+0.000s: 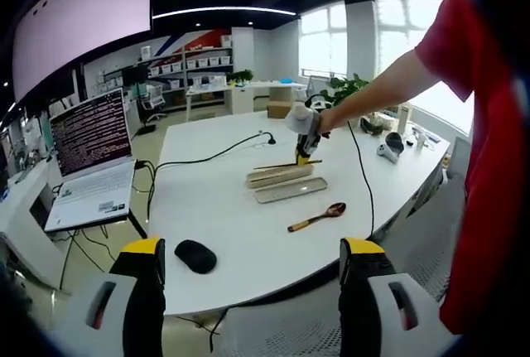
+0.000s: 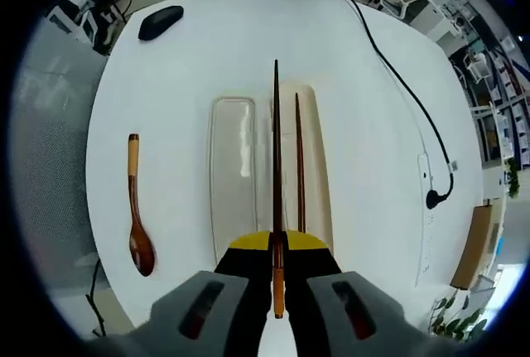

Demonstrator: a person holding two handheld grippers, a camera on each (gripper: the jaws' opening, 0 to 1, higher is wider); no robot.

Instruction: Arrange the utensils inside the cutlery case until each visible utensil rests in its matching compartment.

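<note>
White tabletop (image 2: pixel 373 166) carrying an opened cutlery case in two long, shallow halves lying side by side. In the right gripper view, the translucent half (image 2: pixel 231 175) lies empty on the left; the beige half (image 2: pixel 316 176) just beside it holds one dark brown chopstick (image 2: pixel 300 162) lying lengthwise inside. A second chopstick (image 2: pixel 276 175), dark brown with an orange-tan butt end, is clamped between the closed jaws of the right tongs (image 2: pixel 277 270) and extends forward along the seam between the two halves; whether its tip touches the case cannot be told. A wooden spoon (image 2: pixel 137 208), with a dark reddish bowl and a lighter tan handle end, lies on the bare tabletop, apart from the case on the translucent half's side. A black computer mouse (image 2: pixel 161 21) sits near the far edge, and a black cable (image 2: pixel 406 84) runs across the opposite side.

In the left gripper view, the left tongs (image 1: pixel 248 278) stand with jaws wide apart, gripping nothing, held off the near edge of the tabletop. Beyond them lie the mouse, the spoon (image 1: pixel 317 217), and both case halves, over which a person's arm (image 1: pixel 389 84) in a red sleeve reaches with the right tongs. An open laptop (image 1: pixel 91 162) stands to the left.
</note>
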